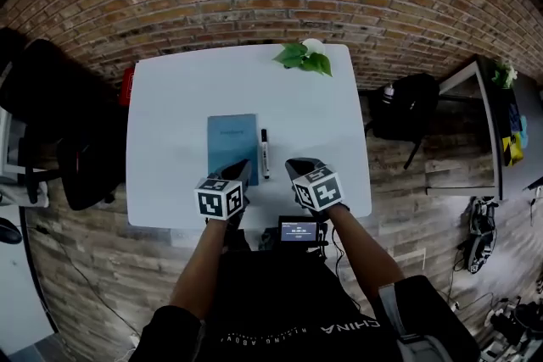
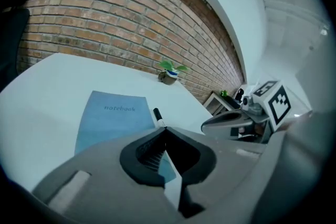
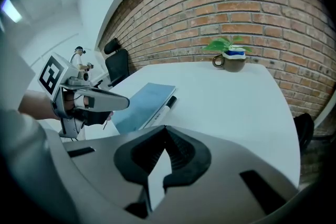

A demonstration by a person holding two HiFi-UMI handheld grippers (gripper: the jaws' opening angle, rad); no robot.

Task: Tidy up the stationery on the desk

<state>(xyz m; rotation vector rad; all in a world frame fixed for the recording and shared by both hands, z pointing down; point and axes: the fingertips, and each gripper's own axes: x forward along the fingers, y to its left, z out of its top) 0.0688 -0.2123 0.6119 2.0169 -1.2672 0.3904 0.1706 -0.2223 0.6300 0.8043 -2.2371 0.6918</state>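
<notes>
Left gripper view, from the fingers: left gripper (image 2: 164, 129) clenched, dark ribbed pads tip to tip, nothing held between. Right gripper view, the same: right gripper (image 3: 165, 127) clenched and empty.

Just beyond the left tips, flat on the white rectangular desk (image 2: 47, 86), a blue rectangular notebook (image 2: 110, 118). Close along its right edge, a white marker pen with black cap (image 2: 157, 116); touching or not, cannot tell.

Only in left gripper view: the word "notebook" readable on the cover. Only in right gripper view: a brown mug with a small green plant (image 3: 231, 57) at the far desk edge, before the red brick wall (image 3: 252, 2).

Only in head view: both grippers side by side over the near part of the desk, a small black device with lit screen (image 1: 299, 230) at the near edge, a black office chair (image 1: 51, 97) at left, a dark backpack (image 1: 407, 106) on the wooden floor at right.
</notes>
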